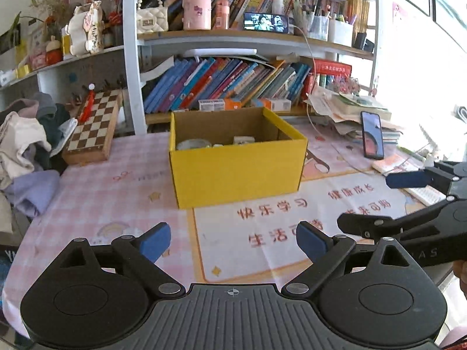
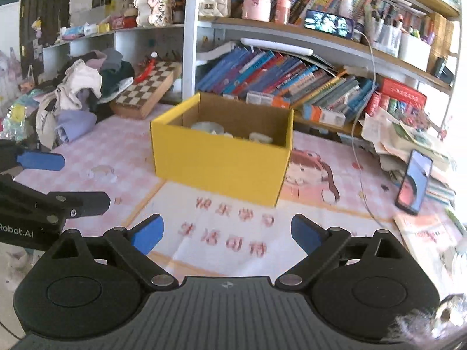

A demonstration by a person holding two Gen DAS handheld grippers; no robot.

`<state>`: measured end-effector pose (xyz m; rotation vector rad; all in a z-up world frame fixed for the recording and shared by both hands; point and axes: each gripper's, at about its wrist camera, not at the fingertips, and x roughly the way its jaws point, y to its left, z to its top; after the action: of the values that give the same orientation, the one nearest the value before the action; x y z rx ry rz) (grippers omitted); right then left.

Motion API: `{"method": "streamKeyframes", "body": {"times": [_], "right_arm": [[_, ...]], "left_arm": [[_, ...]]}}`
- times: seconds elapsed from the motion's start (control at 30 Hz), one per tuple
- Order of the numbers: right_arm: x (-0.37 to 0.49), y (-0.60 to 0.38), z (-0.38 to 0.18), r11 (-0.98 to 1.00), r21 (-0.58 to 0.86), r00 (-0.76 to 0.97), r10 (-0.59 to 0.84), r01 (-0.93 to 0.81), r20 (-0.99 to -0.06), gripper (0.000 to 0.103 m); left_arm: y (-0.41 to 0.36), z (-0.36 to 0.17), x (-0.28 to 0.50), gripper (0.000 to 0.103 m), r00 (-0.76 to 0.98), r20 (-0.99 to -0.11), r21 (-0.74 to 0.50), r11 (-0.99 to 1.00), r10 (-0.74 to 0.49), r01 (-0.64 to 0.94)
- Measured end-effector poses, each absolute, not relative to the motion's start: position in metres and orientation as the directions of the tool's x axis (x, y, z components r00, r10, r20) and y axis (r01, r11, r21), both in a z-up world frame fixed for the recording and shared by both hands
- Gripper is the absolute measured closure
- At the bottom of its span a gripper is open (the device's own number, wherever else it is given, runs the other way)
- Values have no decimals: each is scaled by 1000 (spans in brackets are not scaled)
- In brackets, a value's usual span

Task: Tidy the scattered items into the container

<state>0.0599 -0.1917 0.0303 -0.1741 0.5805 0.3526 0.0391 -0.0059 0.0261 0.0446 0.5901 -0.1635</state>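
**Sitting in the box: pale items, with bare mat in front**

Backing the scene, a crowded bookshelf [image 1: 227, 87] rises behind the table [image 1: 116, 192], whose pink checked cover carries a chessboard [image 1: 93, 128] and a propped phone [image 1: 372, 135]. The yellow box [image 1: 236, 172] stands mid-table with a few pale items [image 1: 243, 140] inside; no loose ones show before it. Both the left hand-held gripper [image 1: 233, 240] and right hand-held gripper [image 2: 227, 232] hover spread and empty.

Box [image 1: 238, 172] on the table [image 1: 116, 192], bookshelf [image 1: 221, 84] behind, chessboard [image 1: 93, 127] left
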Motion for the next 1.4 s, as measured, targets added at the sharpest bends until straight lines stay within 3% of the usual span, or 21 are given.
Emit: {"method": "streamKeyframes", "body": {"times": [0.2, 0.6, 1.4], "right_arm": [[35, -194, 11, 948, -44, 779, 232, -315, -582, 6], [20, -183, -5, 951, -43, 745, 212, -307, -632, 0], [14, -174, -8, 951, -37, 715, 205, -308, -668, 0]], "left_arm": [[-5, 14, 15, 4, 828, -554, 6, 994, -89, 111], [2, -7, 1, 3, 775, -632, 2, 999, -34, 45], [6, -8, -7, 0, 740, -672, 6, 1000, -18, 30]]}}
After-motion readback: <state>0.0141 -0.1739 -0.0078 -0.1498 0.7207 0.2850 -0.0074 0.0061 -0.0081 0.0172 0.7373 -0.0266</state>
